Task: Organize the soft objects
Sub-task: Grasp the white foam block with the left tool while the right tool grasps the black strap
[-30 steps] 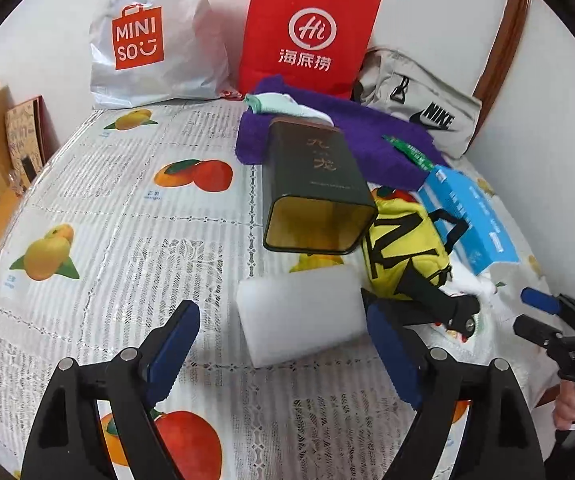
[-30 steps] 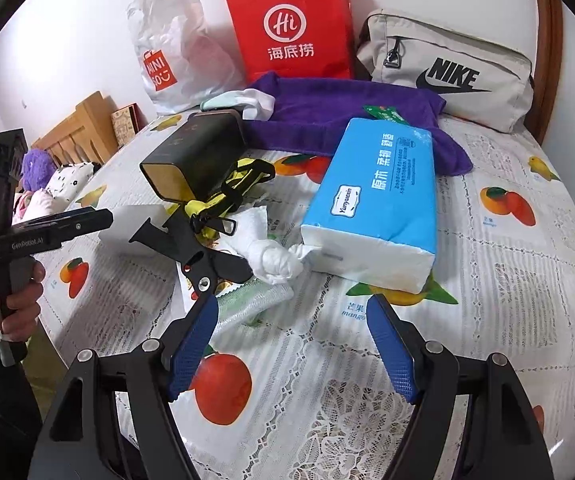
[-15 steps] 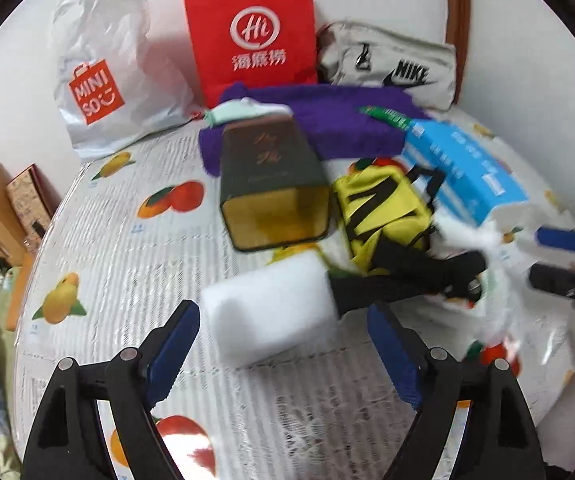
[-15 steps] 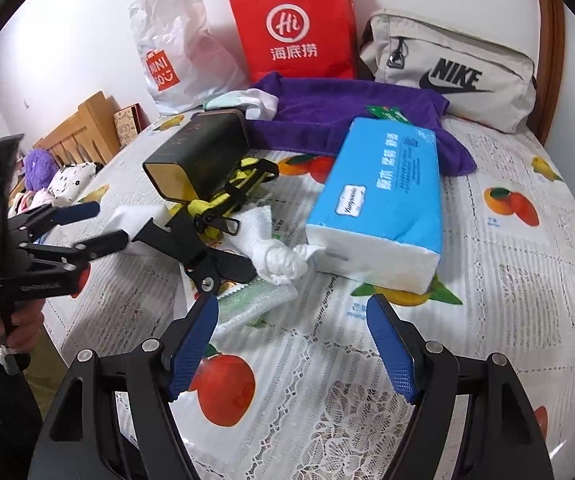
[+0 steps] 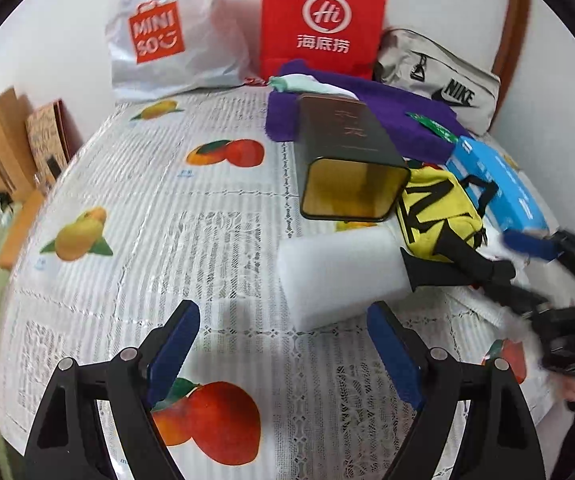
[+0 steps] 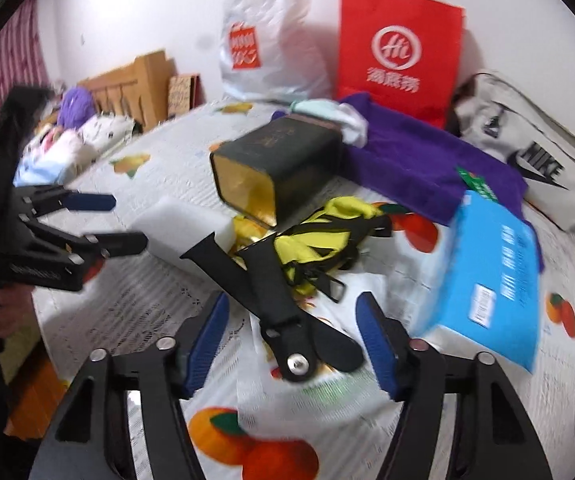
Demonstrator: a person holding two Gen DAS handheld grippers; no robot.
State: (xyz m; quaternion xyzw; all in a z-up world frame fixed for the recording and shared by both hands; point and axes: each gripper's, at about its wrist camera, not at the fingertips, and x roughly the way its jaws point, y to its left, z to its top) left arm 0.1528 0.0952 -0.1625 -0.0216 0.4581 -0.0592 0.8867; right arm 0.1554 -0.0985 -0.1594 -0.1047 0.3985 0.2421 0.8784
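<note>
A white foam block [image 5: 339,276] lies on the fruit-print cloth, just ahead of my left gripper [image 5: 283,344], which stands open and empty. Behind the block are an open dark tin [image 5: 347,172] on its side and a yellow pouch [image 5: 435,216] with a black strap [image 6: 263,280]. The strap's riveted end lies between the blue pads of my right gripper [image 6: 293,340]; its jaws are closing, with a gap still on both sides. The left gripper [image 6: 115,222] also shows in the right wrist view, beside the foam block [image 6: 183,228].
A blue tissue pack [image 6: 491,272] lies to the right, on the edge of a purple towel [image 6: 419,160]. A red paper bag [image 6: 397,60], a white Miniso bag [image 5: 167,40] and a grey Nike bag [image 6: 535,156] line the wall. Wooden furniture [image 6: 143,84] stands at the left.
My right gripper has moved left and rolled, its jaws have narrowed, and the black strap now lies between them. The left view swung right and back.
</note>
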